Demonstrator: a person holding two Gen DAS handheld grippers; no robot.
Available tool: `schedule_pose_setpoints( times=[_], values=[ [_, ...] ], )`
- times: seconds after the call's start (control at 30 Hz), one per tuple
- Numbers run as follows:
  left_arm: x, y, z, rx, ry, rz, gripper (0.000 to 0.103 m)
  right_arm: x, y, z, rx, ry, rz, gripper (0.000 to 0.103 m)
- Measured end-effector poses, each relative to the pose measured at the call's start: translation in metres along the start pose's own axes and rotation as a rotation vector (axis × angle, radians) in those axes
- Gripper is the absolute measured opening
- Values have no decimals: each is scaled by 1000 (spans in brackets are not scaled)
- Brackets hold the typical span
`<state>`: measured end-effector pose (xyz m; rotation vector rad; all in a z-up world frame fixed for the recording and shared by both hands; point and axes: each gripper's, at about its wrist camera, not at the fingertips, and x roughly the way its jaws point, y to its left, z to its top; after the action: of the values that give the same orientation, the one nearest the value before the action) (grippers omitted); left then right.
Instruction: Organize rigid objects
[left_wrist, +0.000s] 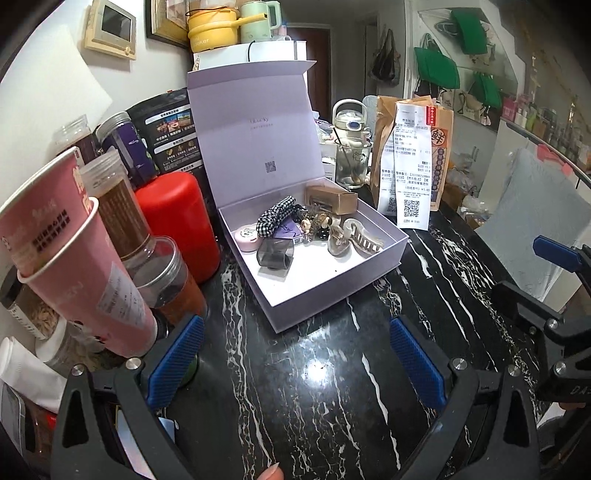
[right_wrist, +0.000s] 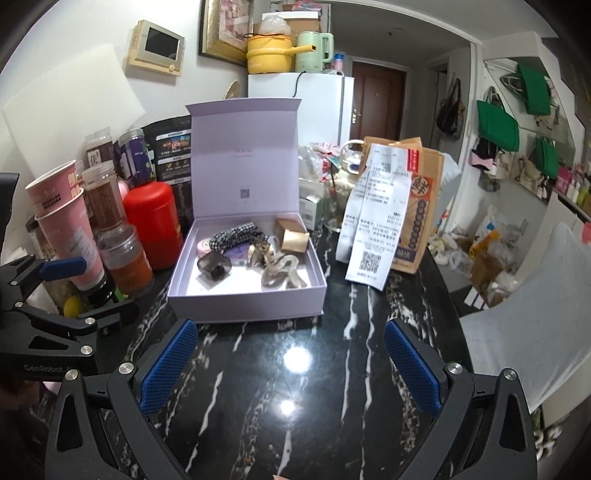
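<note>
At the far left a crowd of containers lines the wall: stacked pink paper cups, clear jars with brown contents, and a red canister standing just beside the lavender box. That box sits near the middle of the black white-veined marble table, its hinged lid upright, its white floor holding the rigid items: a round pink case at the left, a smoky translucent square clip in front, a black-and-white checked scrunchie, a purple card, small dark clips, a beige claw clip, and a small brown carton in the back right corner. The left gripper hangs above bare table in front of the box, blue pads wide apart and holding nothing; the right gripper likewise stands spread and empty. The left wrist view alone shows a glass kettle-like jar behind the box and a fingertip at the bottom edge; the right wrist view alone shows the white fridge, the brown door and the left tool's side. To the right a brown paper bag with long receipts stands upright; green tote bags hang on the far wall.
</note>
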<state>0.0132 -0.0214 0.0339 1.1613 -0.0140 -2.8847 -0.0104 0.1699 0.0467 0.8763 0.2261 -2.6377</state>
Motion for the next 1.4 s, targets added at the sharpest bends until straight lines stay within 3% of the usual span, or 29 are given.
schedule_pose_setpoints(
  times=[1.4],
  values=[
    [1, 1, 4, 8, -7, 3, 102, 1, 2, 7, -23, -2, -32, 103]
  ],
)
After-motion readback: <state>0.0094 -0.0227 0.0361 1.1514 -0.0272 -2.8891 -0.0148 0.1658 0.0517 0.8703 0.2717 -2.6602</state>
